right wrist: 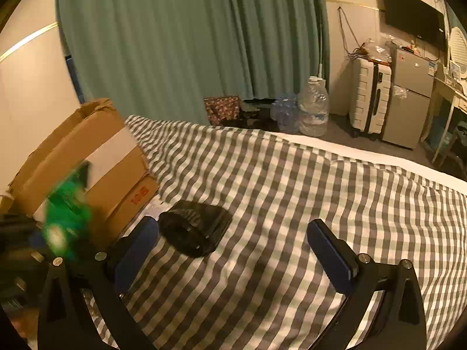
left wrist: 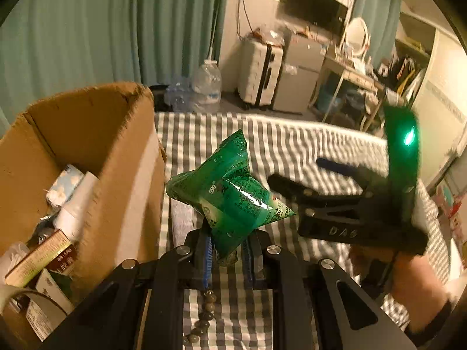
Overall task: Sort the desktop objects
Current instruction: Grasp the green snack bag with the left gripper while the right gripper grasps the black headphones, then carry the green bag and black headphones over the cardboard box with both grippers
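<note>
My left gripper (left wrist: 227, 245) is shut on the lower corner of a puffy green foil packet (left wrist: 230, 192), held up above the checked bedspread (left wrist: 292, 140). To its left stands an open cardboard box (left wrist: 125, 175) with several small boxes and a white bottle inside. My right gripper (left wrist: 297, 172) is blurred at the right, held by a hand. In the right wrist view the right gripper (right wrist: 233, 230) is open, with a black pouch (right wrist: 195, 230) lying just beyond its left finger. The green packet (right wrist: 67, 218) shows blurred at the left, in front of the box (right wrist: 102, 151).
A string of beads (left wrist: 204, 315) lies on the bedspread below my left gripper, and a pale flat card (left wrist: 181, 221) sits beside the box. Beyond the bed's far edge stand a water jug (right wrist: 313, 108), a white suitcase (right wrist: 369, 99) and a small fridge (right wrist: 411, 96).
</note>
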